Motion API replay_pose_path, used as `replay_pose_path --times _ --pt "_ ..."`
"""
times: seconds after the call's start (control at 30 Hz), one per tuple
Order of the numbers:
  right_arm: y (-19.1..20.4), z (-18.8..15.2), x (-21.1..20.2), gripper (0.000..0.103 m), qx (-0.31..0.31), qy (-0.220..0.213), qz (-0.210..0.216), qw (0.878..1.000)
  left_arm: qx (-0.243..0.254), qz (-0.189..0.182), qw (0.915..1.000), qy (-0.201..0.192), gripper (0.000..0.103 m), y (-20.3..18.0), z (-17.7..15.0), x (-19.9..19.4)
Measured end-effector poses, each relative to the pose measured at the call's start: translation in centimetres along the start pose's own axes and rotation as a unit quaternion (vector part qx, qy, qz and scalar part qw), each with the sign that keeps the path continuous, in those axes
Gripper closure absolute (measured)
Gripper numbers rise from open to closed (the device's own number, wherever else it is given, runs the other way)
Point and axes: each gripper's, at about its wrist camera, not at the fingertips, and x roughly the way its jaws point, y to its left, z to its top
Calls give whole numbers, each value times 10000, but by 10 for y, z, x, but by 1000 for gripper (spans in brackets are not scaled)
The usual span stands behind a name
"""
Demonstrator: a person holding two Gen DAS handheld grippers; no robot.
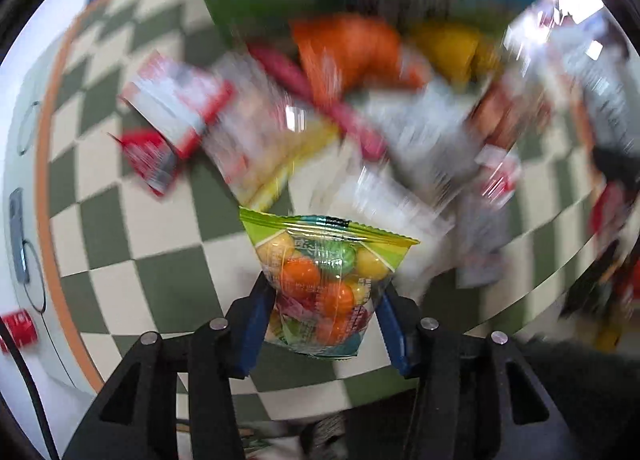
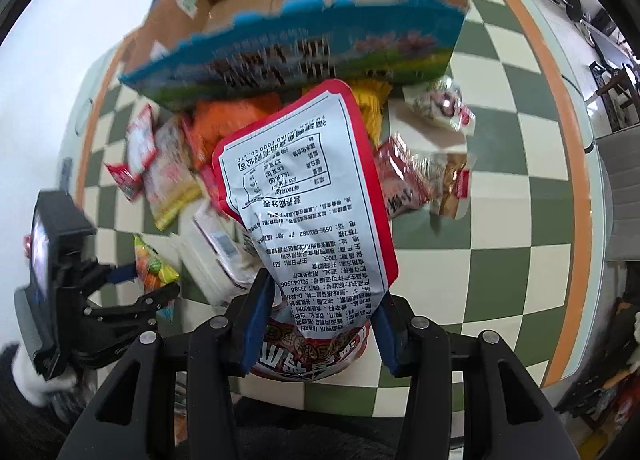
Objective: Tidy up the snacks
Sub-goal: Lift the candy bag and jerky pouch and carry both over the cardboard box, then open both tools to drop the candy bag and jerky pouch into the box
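Observation:
A clear bag of coloured candy balls [image 1: 324,260] with a green top seam hangs above the table, and my left gripper [image 1: 324,294] is shut on its lower half with both blue pads against it. From the right wrist view that left gripper [image 2: 132,280] is at the far left with the candy bag [image 2: 154,268] in it. My right gripper [image 2: 324,296] is shut on a large red-and-white snack pouch [image 2: 304,188], printed back facing up, lifted over the pile. An open cardboard box [image 2: 304,56] with a blue and green printed side stands behind the snacks.
Several loose snack packets [image 2: 172,176] lie in a heap on the green-and-cream checked tablecloth [image 2: 500,220] in front of the box. More packets [image 2: 424,176] lie to the right. The table has an orange rim [image 2: 568,140]. A red can [image 1: 18,330] shows at the left.

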Motion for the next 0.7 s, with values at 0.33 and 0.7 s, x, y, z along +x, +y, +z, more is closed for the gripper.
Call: replay_pose_path --times 0.33,0.7 --pt "1 104 -96 54 150 -618 883 9941 -1606 -1322 9731 -988 56 -13 160 -126" --pt "-23 269 -3 54 503 -71 670 9965 -2205 -1328 9663 55 56 12 326 -21"
